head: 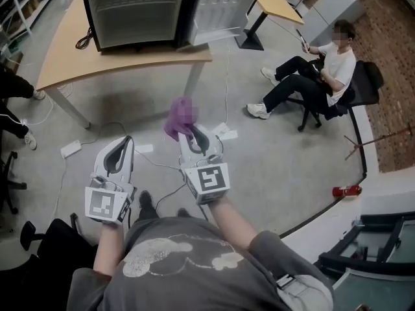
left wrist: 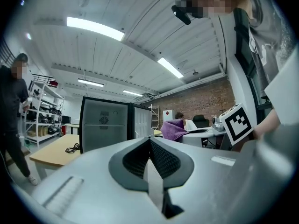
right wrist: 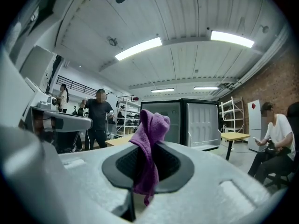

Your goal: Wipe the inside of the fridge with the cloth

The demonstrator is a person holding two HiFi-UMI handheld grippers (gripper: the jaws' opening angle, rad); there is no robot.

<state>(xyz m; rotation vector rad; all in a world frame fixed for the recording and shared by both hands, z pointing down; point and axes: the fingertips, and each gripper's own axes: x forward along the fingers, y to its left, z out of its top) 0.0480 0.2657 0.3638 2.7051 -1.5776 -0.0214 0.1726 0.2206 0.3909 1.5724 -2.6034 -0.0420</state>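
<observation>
Right tongs (right wrist: 148,160): clamped on the cloth (right wrist: 150,136). The purple fabric is pinched between the jaws, with a bunch standing up above them and a short tail hanging below. The grip looks sound to me.

Left tongs (left wrist: 150,141): closed, jaws meeting, nothing between them.

I hold both out in front, side by side, over the floor (head: 272,154).

Fridge (head: 133,8): stands on the worktop (head: 61,60) ahead, well apart from both tongs. The door (head: 220,5) is swung open to the right and the pale interior faces me. One shelf line crosses it; I can't make out anything else inside from here.

Progress, my reading: the cloth is in hand and the door is already open, so the set-up is done. Wiping is not under way, because the cloth is nowhere near the interior.

Left to do:
- Close the gap to the worktop.
- Bring the right tongs into the cabinet.
- Pass the cloth over the walls, shelf and bottom.

The left tongs are free to steady the door if needed.

Cables (head: 162,167) lie on the floor between me and the worktop. I judge them a footing hazard on the approach.
</observation>
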